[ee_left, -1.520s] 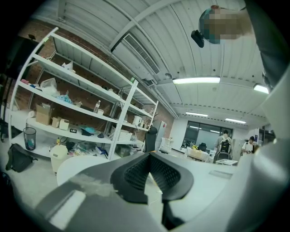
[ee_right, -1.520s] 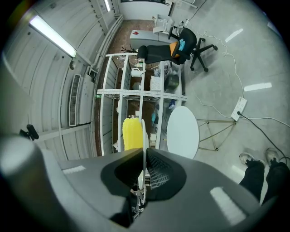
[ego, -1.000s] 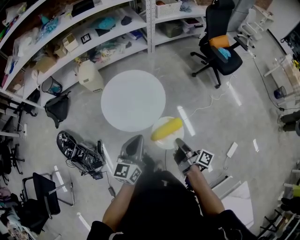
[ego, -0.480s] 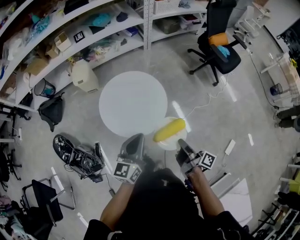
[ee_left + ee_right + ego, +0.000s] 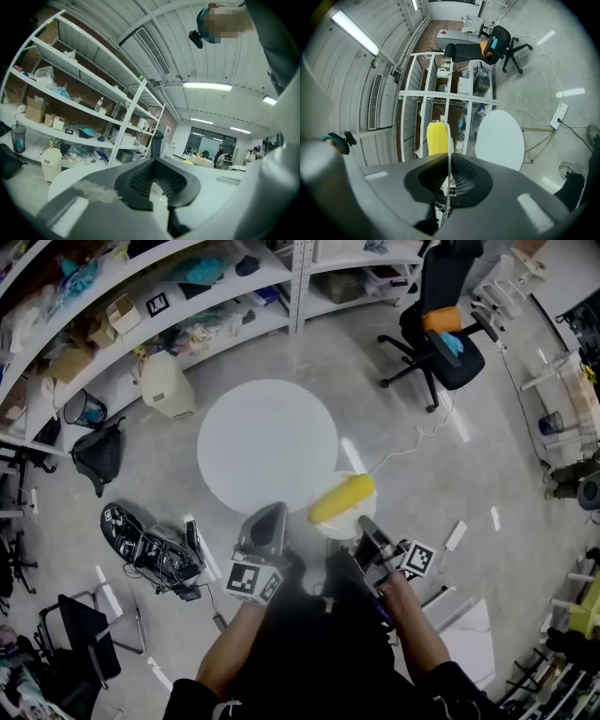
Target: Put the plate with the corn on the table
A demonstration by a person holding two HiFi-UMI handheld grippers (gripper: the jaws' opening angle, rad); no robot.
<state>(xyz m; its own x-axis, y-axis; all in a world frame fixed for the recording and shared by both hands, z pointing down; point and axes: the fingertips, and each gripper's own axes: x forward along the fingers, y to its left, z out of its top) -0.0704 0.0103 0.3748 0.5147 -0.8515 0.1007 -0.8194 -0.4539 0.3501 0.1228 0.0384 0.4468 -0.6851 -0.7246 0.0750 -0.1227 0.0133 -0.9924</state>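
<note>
Fingers (image 5: pixel 464 177) of the right gripper (image 5: pixel 365 525) stayed clamped on the thin white plate (image 5: pixel 328 522) bearing the yellow corn cob (image 5: pixel 342 499), which had seemingly edged nearer the round white table (image 5: pixel 267 442) at mid-frame, while the left gripper (image 5: pixel 268 521) hung closed and empty.

In the head view the corn (image 5: pixel 341 499) covers most of the plate (image 5: pixel 326 526), and the right gripper (image 5: pixel 366 524) hides the plate's near rim. In the right gripper view the plate shows only as a thin edge-on line, and the corn's lower end is hidden behind the jaws. In the left gripper view the left gripper (image 5: pixel 158 185) blocks the near edge of the table (image 5: pixel 70 178). The items on the shelves (image 5: pixel 141 296) are too small to name.
</note>
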